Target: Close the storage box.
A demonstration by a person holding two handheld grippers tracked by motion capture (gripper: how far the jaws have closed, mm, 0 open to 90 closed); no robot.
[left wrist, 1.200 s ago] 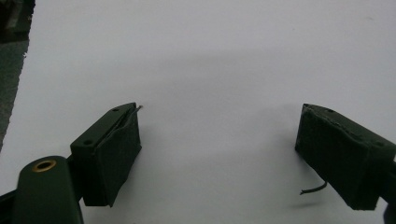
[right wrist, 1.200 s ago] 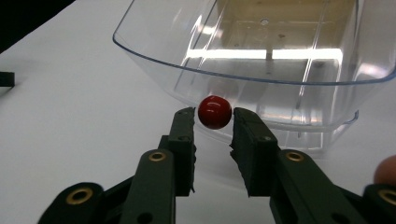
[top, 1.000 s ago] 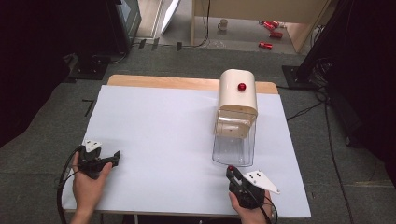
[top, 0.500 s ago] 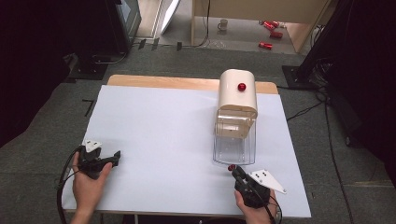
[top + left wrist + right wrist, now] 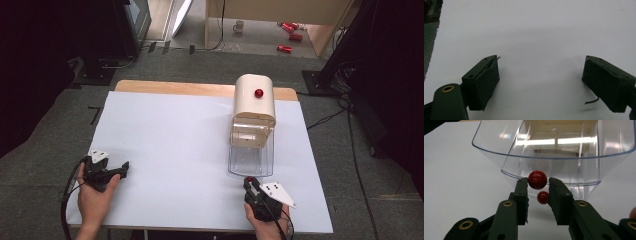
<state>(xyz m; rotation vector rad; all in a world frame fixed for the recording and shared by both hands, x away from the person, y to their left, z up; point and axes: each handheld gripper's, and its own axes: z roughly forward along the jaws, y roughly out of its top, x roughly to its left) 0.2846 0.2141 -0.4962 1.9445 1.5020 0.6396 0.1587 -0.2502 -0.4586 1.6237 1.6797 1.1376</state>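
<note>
Your right hand-held gripper is clamped on a small red ball, pinched at the very tips of the jaws, which have just eased open a touch though the ball is between the pads. The second red spot just below the ball looks like its reflection in the plastic. Straight ahead of those tips, and just beyond the ball, stands the clear plastic bin at the front of the cream dispenser, its open mouth a little above the ball and tilted towards you. So the move probably turns on lifting up and forward over that rim. Your left hand-held gripper rests with jaws wide apart over the bare white desk, well off to the side, so the right hand is clearly the nearer one.
</note>
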